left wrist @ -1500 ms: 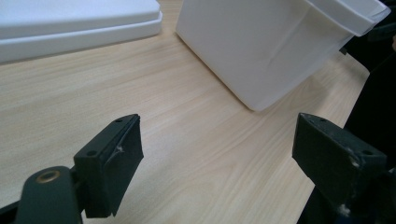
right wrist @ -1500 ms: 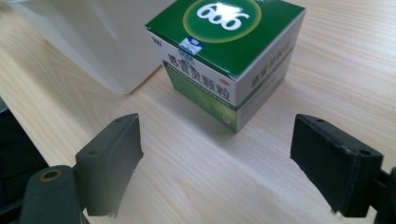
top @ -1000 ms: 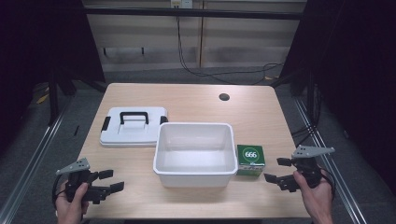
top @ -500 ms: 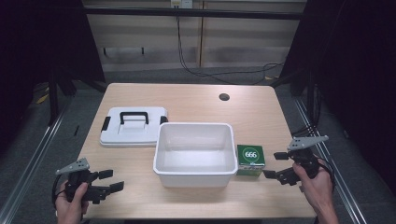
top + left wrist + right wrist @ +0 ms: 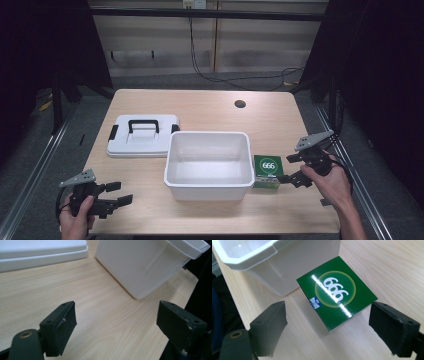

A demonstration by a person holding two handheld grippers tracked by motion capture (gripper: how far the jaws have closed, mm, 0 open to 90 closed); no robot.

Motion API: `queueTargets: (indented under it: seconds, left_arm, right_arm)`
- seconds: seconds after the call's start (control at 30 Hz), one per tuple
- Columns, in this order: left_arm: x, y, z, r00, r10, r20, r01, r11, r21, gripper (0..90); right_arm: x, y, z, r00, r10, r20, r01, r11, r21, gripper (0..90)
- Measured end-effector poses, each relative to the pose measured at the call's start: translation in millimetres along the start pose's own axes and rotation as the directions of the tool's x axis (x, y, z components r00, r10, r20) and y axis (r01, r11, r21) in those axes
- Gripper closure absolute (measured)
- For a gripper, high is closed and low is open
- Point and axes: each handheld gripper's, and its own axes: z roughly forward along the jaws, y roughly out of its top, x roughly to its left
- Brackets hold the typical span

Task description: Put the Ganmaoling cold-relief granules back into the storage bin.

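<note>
Jaws spread wide on the right gripper (image 5: 296, 167), flanking the glossy green "666" cardboard box (image 5: 337, 292) lying beside the white plastic tub (image 5: 208, 160), left gripper (image 5: 115, 193) likewise agape over bare worktop (image 5: 210, 107).

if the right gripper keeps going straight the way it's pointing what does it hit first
Most likely the small green box printed 666, which lies just ahead of the right gripper, between its open jaws. The white plastic bin stands right behind it.
</note>
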Motion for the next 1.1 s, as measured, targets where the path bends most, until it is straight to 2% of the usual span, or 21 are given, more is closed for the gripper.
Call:
queueTargets:
  seconds: [0.13, 0.27, 0.33, 0.37, 0.5, 0.53, 0.57, 0.63, 0.67, 0.77, 0.87, 0.93, 0.97, 1.03, 1.07, 1.1]
  left_arm:
    - [0.0, 0.0, 1.2, 1.0, -0.002, -0.003, 0.002, 1.0, 0.005, 16.1]
    - [-0.6, 0.2, 0.8, 1.0, 0.001, -0.003, 0.0, 1.0, 0.003, 16.1]
    - [0.0, 0.0, 1.0, 1.0, 0.0, -0.002, 0.0, 1.0, 0.004, 16.1]
    - [-0.2, -0.1, 1.1, 1.0, 0.0, -0.002, 0.0, 1.0, 0.006, 16.1]
    - [0.1, 0.0, 0.8, 1.0, -0.001, -0.001, 0.001, 1.0, 0.003, 16.1]
    - [0.1, 0.0, 0.9, 1.0, -0.002, -0.001, 0.002, 1.0, 0.003, 16.1]
    - [0.1, 0.0, 1.0, 1.0, -0.002, 0.0, 0.002, 1.0, 0.003, 16.1]
    - [0.0, -0.1, 0.7, 1.0, 0.0, 0.001, 0.0, 1.0, 0.001, 16.1]
    - [0.1, -0.1, 0.7, 1.0, -0.001, -0.001, 0.001, 1.0, 0.003, 16.1]
    - [0.2, -0.1, 1.2, 1.0, -0.001, 0.001, 0.001, 1.0, 0.005, 16.1]
    - [0.0, 0.0, 1.7, 1.0, 0.003, 0.004, -0.003, 0.9999, 0.011, 16.1]
    - [0.2, 0.0, 1.6, 1.0, 0.004, 0.001, -0.004, 0.9999, 0.01, 16.1]
    - [0.3, 0.0, 1.3, 1.0, 0.002, 0.0, -0.002, 1.0, 0.009, 16.1]
    - [0.2, -0.2, 1.2, 1.0, -0.001, 0.001, 0.001, 1.0, 0.005, 16.1]
    - [0.1, -0.2, 1.3, 1.0, -0.001, 0.002, 0.001, 1.0, 0.006, 16.1]
    - [0.1, -0.2, 1.3, 1.0, 0.001, 0.002, -0.001, 1.0, 0.006, 16.1]
  right_arm:
    - [4.0, 4.4, 2.5, 0.9977, -0.066, -0.012, 0.066, 0.998, -0.025, 14.1]
    - [2.1, 13.4, 1.6, 0.9937, -0.11, -0.019, 0.11, 0.994, -0.004, 13.7]
    - [0.8, 19.2, 1.2, 0.9929, -0.094, -0.073, 0.098, 0.994, 0.054, 15.3]
    - [-0.1, 22.0, 1.3, 0.9925, -0.087, -0.085, 0.093, 0.994, 0.065, 15.7]
    - [-2.9, 33.1, 0.1, 0.9932, -0.093, -0.07, 0.098, 0.993, 0.073, 15.3]
    - [-4.5, 35.1, 0.0, 0.9899, -0.1, -0.1, 0.108, 0.991, 0.075, 15.2]
    - [-5.6, 37.4, 1.0, 0.9896, -0.099, -0.104, 0.108, 0.991, 0.083, 15.2]
    - [-5.7, 41.8, 4.0, 0.9917, -0.116, -0.056, 0.121, 0.987, 0.103, 15.2]
    - [-6.9, 43.5, 6.2, 0.9881, -0.143, -0.058, 0.149, 0.982, 0.115, 14.8]
    - [-7.1, 45.8, 10.6, 0.9834, -0.174, -0.053, 0.18, 0.973, 0.145, 13.4]
    - [-6.2, 49.9, 15.1, 0.9739, -0.223, -0.044, 0.227, 0.957, 0.179, 11.7]
    - [-2.9, 54.5, 18.1, 0.9621, -0.268, -0.049, 0.273, 0.939, 0.212, 11.5]
    - [-1.7, 55.9, 19.0, 0.9594, -0.278, -0.05, 0.282, 0.934, 0.219, 11.5]
    - [-0.9, 59.6, 20.9, 0.9518, -0.296, -0.08, 0.307, 0.918, 0.253, 11.5]
    - [-1.0, 60.5, 22.2, 0.9486, -0.306, -0.081, 0.316, 0.913, 0.258, 11.4]
    - [-1.4, 61.8, 23.2, 0.9487, -0.304, -0.088, 0.316, 0.908, 0.276, 11.3]
